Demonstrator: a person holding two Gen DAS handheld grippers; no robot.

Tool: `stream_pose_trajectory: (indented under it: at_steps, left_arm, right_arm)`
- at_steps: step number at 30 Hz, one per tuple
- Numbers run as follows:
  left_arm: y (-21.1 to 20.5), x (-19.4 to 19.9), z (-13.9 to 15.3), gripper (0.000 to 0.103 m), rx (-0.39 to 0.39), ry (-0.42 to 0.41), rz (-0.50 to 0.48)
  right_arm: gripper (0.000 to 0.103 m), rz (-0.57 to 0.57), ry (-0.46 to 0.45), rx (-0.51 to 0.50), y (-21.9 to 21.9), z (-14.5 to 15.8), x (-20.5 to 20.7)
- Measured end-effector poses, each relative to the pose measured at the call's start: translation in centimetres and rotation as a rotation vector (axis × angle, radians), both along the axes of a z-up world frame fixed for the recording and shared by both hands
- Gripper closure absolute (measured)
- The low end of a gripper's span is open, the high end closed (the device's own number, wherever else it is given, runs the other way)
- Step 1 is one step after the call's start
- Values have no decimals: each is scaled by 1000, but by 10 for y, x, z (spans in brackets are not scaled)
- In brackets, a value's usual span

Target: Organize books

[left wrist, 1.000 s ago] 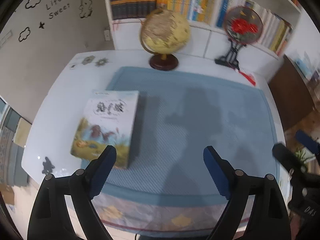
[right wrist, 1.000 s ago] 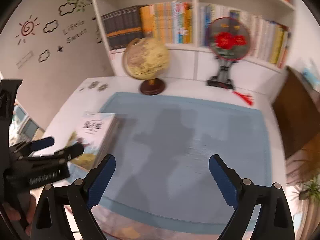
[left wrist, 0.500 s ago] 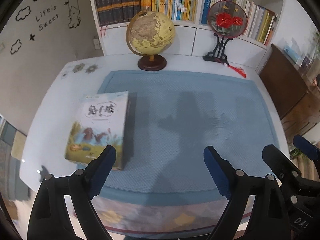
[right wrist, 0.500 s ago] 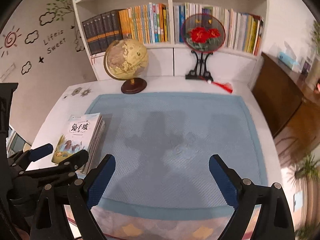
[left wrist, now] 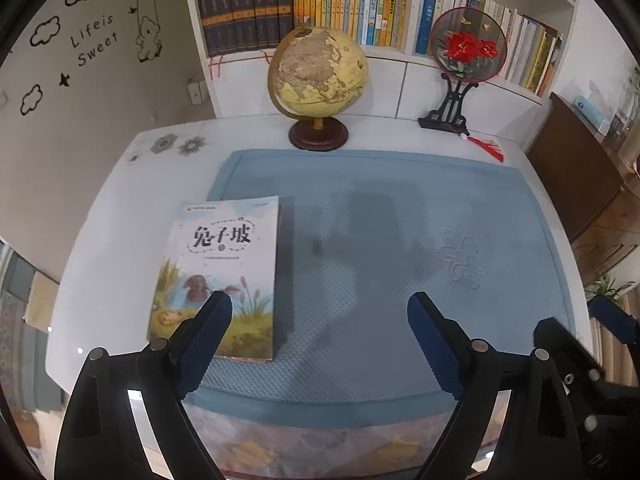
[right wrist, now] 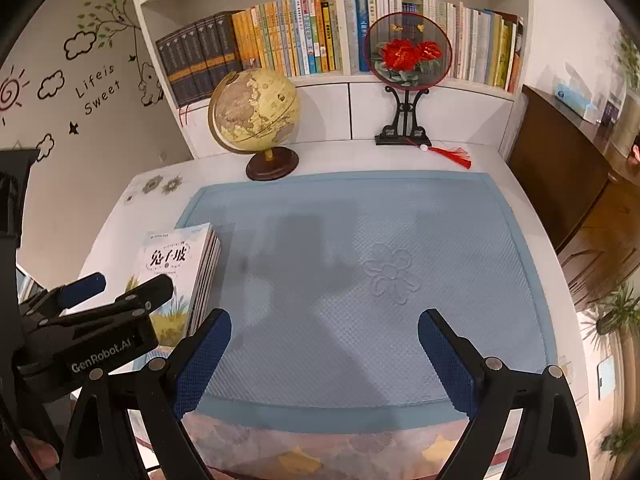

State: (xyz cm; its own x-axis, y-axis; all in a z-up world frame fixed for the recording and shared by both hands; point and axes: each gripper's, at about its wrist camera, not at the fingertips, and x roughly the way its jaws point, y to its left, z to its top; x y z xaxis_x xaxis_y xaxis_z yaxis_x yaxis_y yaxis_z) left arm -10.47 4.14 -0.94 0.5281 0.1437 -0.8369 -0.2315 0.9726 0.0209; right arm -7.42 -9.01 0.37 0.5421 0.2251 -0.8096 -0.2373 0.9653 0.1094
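Note:
A stack of books (left wrist: 224,268) (right wrist: 176,276) lies flat on the left edge of a blue mat (left wrist: 380,248) (right wrist: 360,272); the top cover shows Chinese title characters over a painted meadow. My left gripper (left wrist: 320,312) hovers open above the mat's near left part, its left finger over the stack's near corner, with nothing between the pads. My right gripper (right wrist: 324,320) stands open over the mat's near middle, to the right of the stack, and holds nothing. In the right wrist view the left gripper (right wrist: 116,284) shows at the left, above the stack.
A globe (left wrist: 318,80) (right wrist: 256,116) and a round embroidered fan on a black stand (left wrist: 466,60) (right wrist: 406,64) stand at the table's back edge. Behind them a white bookshelf (left wrist: 320,0) (right wrist: 320,36) is full of upright books. A dark wooden cabinet (right wrist: 568,152) flanks the table's right side.
Both views have swung and steadied, so the table now sits more centred. The stack looks larger and closer under the left gripper. Both grippers stay open.

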Motion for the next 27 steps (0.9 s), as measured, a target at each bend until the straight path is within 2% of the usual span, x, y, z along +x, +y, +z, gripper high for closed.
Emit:
stream_pose_trajectory:
  at_steps: [5, 11, 15, 18, 27]
  left_arm:
    - [4, 2, -2, 14, -25, 6, 13]
    - [4, 3, -3, 14, -18, 7, 22]
    - [1, 1, -1, 14, 6, -6, 23]
    - [0, 0, 1, 14, 28, -19, 26]
    - [3, 0, 0, 14, 9, -17, 35]
  right_arm:
    - [9, -1, 9, 9, -2, -2, 3]
    - [9, 13, -1, -10, 1, 0, 5]
    - [9, 4, -41, -26, 1, 5, 2]
    - [9, 19, -64, -2, 2, 8, 0]
    - [9, 69, -80, -20, 13, 9, 0]
